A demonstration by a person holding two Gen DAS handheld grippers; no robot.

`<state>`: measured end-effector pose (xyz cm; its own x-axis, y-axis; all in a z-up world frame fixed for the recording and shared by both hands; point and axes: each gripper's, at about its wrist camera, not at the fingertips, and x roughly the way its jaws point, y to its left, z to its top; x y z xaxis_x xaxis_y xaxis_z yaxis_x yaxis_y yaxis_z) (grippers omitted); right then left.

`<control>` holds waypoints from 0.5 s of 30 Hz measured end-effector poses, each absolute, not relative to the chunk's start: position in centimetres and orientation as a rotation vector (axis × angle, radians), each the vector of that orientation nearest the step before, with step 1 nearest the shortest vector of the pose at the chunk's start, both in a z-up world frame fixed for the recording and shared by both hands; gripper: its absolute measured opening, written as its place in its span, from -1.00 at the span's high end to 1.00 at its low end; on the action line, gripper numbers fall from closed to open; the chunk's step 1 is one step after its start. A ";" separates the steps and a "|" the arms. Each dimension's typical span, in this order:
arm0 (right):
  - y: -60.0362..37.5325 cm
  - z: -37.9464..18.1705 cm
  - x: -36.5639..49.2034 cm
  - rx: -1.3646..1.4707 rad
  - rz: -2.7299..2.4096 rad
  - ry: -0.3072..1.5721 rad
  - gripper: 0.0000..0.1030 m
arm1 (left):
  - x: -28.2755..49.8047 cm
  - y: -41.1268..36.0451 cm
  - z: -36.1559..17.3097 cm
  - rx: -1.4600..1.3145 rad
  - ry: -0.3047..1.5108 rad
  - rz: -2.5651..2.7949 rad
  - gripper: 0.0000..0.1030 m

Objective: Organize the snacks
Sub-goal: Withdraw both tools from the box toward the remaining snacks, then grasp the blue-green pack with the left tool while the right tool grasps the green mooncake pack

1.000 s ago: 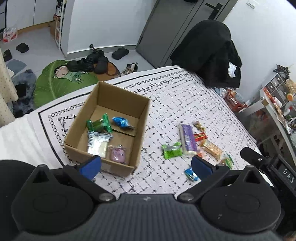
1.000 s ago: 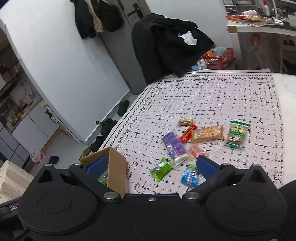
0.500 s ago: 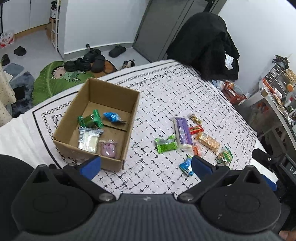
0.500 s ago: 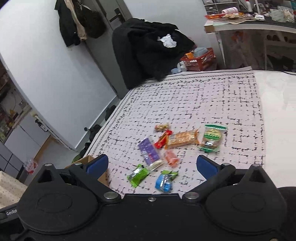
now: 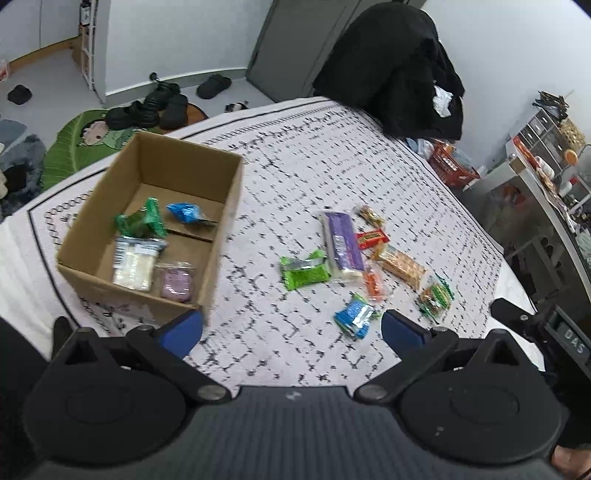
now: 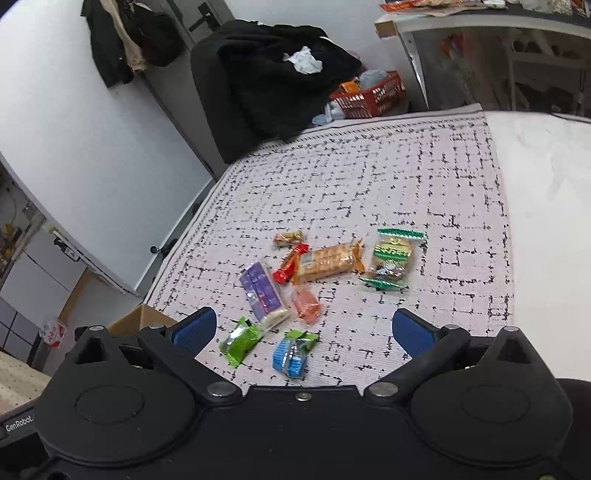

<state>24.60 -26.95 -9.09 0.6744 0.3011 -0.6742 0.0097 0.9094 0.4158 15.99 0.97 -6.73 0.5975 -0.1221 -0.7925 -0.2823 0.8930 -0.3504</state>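
Note:
A cardboard box (image 5: 225, 199) stands on the patterned cloth (image 5: 295, 173) and holds several packets: green, blue, white and purple. Loose snacks lie to its right: a green packet (image 5: 304, 269), a long purple bar (image 5: 341, 242), a red bar (image 5: 373, 238), a cracker pack (image 5: 402, 267), an orange sweet (image 5: 373, 282) and a blue packet (image 5: 354, 315). My left gripper (image 5: 291, 328) hangs open above the cloth, holding nothing. My right gripper (image 6: 301, 332) is open too, just over the blue packet (image 6: 293, 352) and the green packet (image 6: 240, 341). A green-edged biscuit pack (image 6: 393, 258) lies farthest right.
A chair draped in black clothes (image 5: 395, 70) stands at the far edge of the surface. A red basket (image 6: 369, 94) sits on the floor beyond it. Shoes (image 5: 159, 107) and a green mat lie on the floor at the left. A cluttered table (image 6: 480, 22) stands at the right.
Both grippers have swung right: the box slid left in the left wrist view and almost out of the right wrist view, and the snack pile now sits centred. Both jaws stayed open.

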 end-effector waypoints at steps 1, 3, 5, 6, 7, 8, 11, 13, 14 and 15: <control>-27.1 -9.3 24.7 0.415 0.167 0.824 -0.99 | 16.2 0.7 -6.9 -0.474 0.936 0.090 -0.99; -27.4 -9.7 25.0 0.429 0.167 0.828 -0.99 | 16.7 0.1 -7.4 -0.471 0.944 0.081 -0.98; -27.7 -10.0 25.3 0.437 0.164 0.825 -0.99 | 17.2 -0.5 -8.0 -0.476 0.955 0.073 -0.95; -27.9 -10.1 25.5 0.440 0.159 0.829 -0.98 | 17.5 -0.7 -8.3 -0.477 0.958 0.069 -0.95; -27.9 -10.3 25.7 0.443 0.154 0.834 -0.98 | 17.7 -1.0 -8.5 -0.475 0.961 0.067 -0.95; -28.0 -10.5 25.9 0.450 0.151 0.835 -0.98 | 18.0 -1.3 -8.8 -0.469 0.964 0.064 -0.95; -28.4 -11.1 26.4 0.471 0.135 0.836 -0.95 | 18.8 -2.0 -9.5 -0.464 0.968 0.055 -0.91; -28.7 -11.5 26.8 0.485 0.120 0.842 -0.95 | 19.4 -2.5 -9.9 -0.458 0.973 0.048 -0.86; -28.9 -11.8 27.1 0.493 0.111 0.849 -0.93 | 19.8 -2.8 -10.2 -0.457 0.977 0.045 -0.82; -29.1 -12.1 27.3 0.503 0.102 0.857 -0.90 | 20.1 -3.1 -10.5 -0.455 0.982 0.042 -0.81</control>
